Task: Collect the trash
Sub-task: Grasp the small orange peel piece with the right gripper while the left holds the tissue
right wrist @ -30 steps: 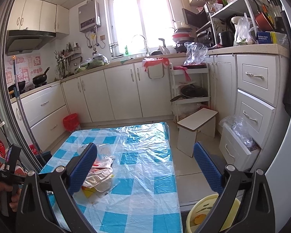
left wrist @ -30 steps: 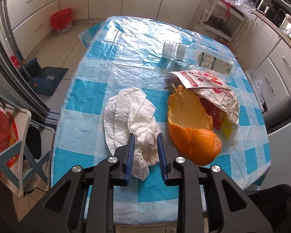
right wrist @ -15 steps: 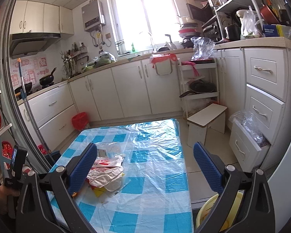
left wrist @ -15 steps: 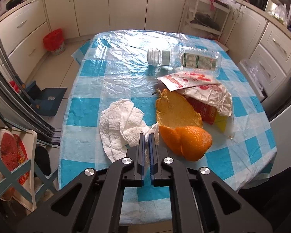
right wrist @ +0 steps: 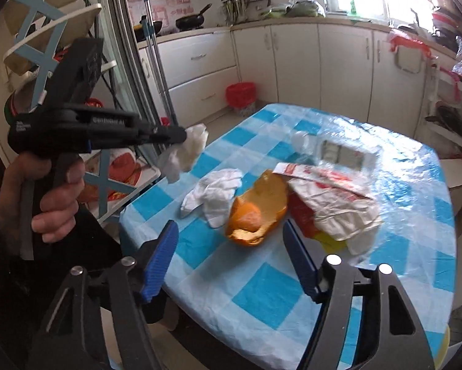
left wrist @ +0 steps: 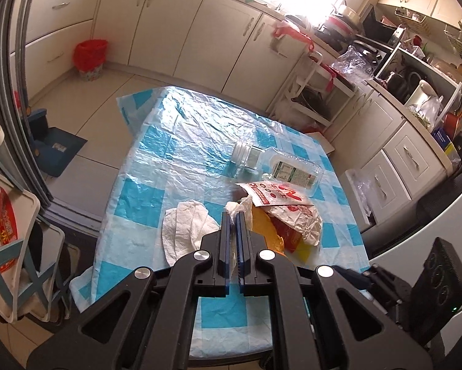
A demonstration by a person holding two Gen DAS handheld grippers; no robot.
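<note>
My left gripper (left wrist: 234, 215) is shut on a crumpled white tissue (right wrist: 186, 151) and holds it in the air above the table's near left edge; a bit of the tissue shows past the pads (left wrist: 238, 208). A second white tissue (left wrist: 186, 231) (right wrist: 215, 194) lies on the blue-checked tablecloth (left wrist: 169, 160). Beside it lie an orange peel (right wrist: 255, 212) (left wrist: 263, 225), a red-and-white wrapper (right wrist: 329, 206) (left wrist: 286, 212) and a clear plastic bottle (left wrist: 274, 166) (right wrist: 338, 154) on its side. My right gripper (right wrist: 231, 252) is open and empty, just in front of the peel.
A red bin (left wrist: 90, 58) (right wrist: 241, 95) stands on the floor by the far cabinets. A white rack (left wrist: 6, 231) stands left of the table. White drawers (left wrist: 394, 160) line the right side. A yellow rim (right wrist: 443, 348) shows at the lower right.
My left gripper shut on the crumpled tissue and lifted it off the table. My right gripper swung down and left, from facing the kitchen to hovering over the peel.
</note>
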